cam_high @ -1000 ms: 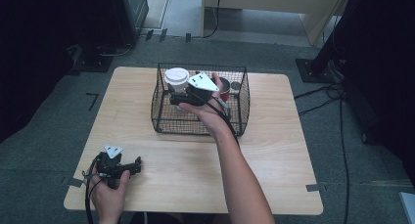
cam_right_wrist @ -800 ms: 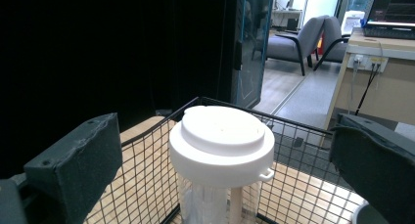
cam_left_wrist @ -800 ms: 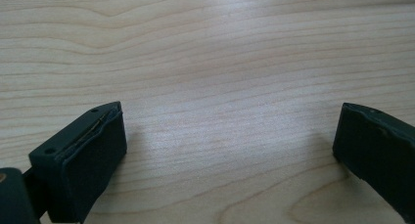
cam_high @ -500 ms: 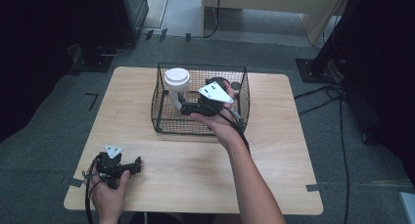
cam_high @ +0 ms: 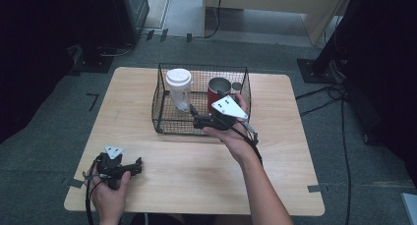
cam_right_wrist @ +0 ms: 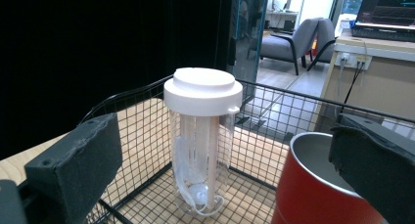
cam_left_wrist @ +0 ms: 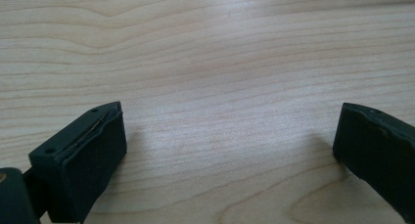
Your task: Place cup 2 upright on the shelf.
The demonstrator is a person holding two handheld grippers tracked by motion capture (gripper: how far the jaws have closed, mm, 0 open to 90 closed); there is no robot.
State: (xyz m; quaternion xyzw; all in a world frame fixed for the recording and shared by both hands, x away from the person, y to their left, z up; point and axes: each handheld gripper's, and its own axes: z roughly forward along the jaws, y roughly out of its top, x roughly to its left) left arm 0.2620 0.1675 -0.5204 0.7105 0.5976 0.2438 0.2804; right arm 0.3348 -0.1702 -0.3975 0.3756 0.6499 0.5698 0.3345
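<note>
A black wire basket [cam_high: 162, 122] stands on the far middle of the wooden table [cam_high: 196, 166]. Inside it a clear tumbler with a white lid [cam_high: 178, 90] [cam_right_wrist: 203, 136] stands upright at the left, and a red cup with a steel inside [cam_high: 219, 90] [cam_right_wrist: 313, 185] stands at the right. My right gripper [cam_high: 193, 112] [cam_right_wrist: 220, 185] hovers over the basket's near rim, open and empty, its jaws pointing at the tumbler. My left gripper [cam_high: 137, 165] [cam_left_wrist: 230, 150] rests low over the table's near left corner, open, with bare wood between the jaws.
The tabletop in front of the basket is bare wood. Cables [cam_high: 339, 117] trail on the grey floor to the right, and dark stands [cam_high: 319, 63] rise beyond the table's far right corner. A desk and chair [cam_right_wrist: 298, 38] show far off in the right gripper view.
My right gripper has drawn back toward me and to the right, from deep over the basket beside the tumbler to its near rim. The left gripper has stayed put.
</note>
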